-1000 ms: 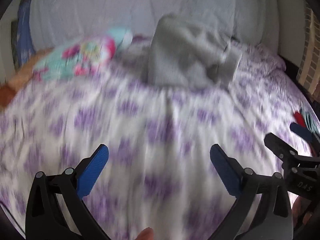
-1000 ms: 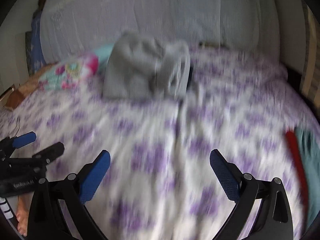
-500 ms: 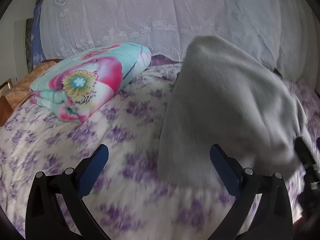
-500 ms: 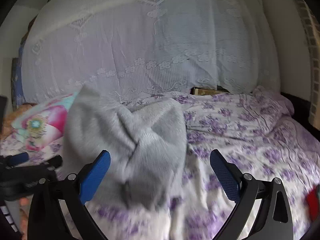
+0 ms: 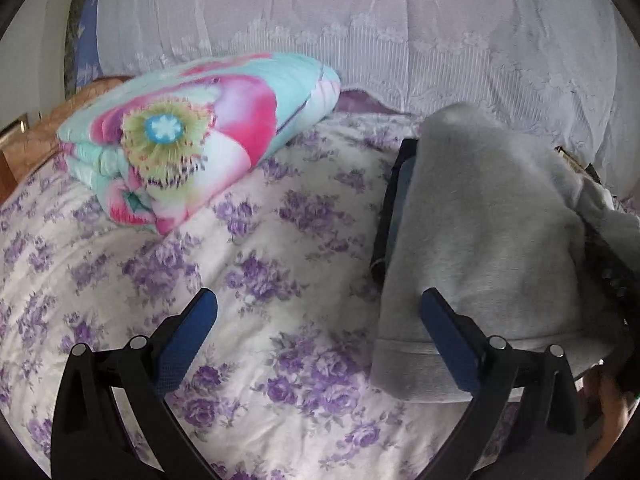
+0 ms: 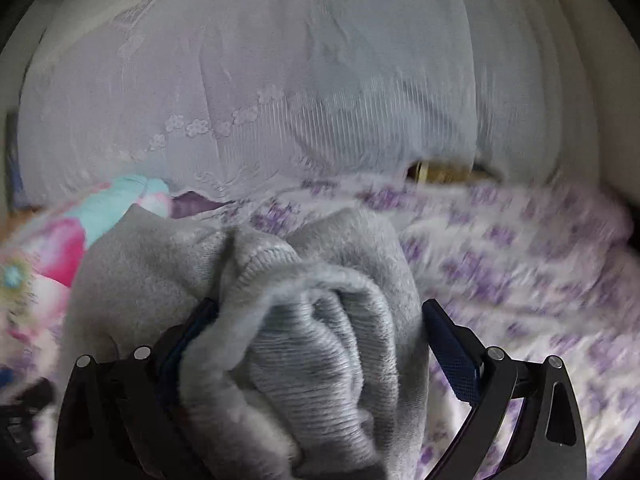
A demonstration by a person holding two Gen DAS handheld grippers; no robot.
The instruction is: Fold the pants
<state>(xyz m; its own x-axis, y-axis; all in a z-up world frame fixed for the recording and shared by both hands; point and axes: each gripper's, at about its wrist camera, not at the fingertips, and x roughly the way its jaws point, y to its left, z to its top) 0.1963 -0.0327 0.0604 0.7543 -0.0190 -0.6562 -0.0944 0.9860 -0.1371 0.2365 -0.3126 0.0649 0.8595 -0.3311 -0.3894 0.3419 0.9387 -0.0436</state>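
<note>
The grey fleece pants (image 5: 488, 248) lie bunched in a heap on the purple-flowered bedsheet (image 5: 280, 264), at the right of the left wrist view. My left gripper (image 5: 320, 344) is open and empty, low over the sheet; its right finger (image 5: 448, 344) is against the pants' cuffed edge. In the right wrist view the pants (image 6: 304, 320) fill the space between the spread jaws of my right gripper (image 6: 320, 344), which is open around the bundle. A dark object (image 5: 394, 200) shows under the pants' left edge.
A folded floral blanket in pink and turquoise (image 5: 192, 140) lies on the bed to the left of the pants. A white lace curtain (image 5: 360, 20) hangs behind the bed. The sheet stretches off to the right (image 6: 520, 260).
Both grippers have moved forward across the bed towards the pants. The pants now sit between the right gripper's jaws and beside the left gripper's right finger.
</note>
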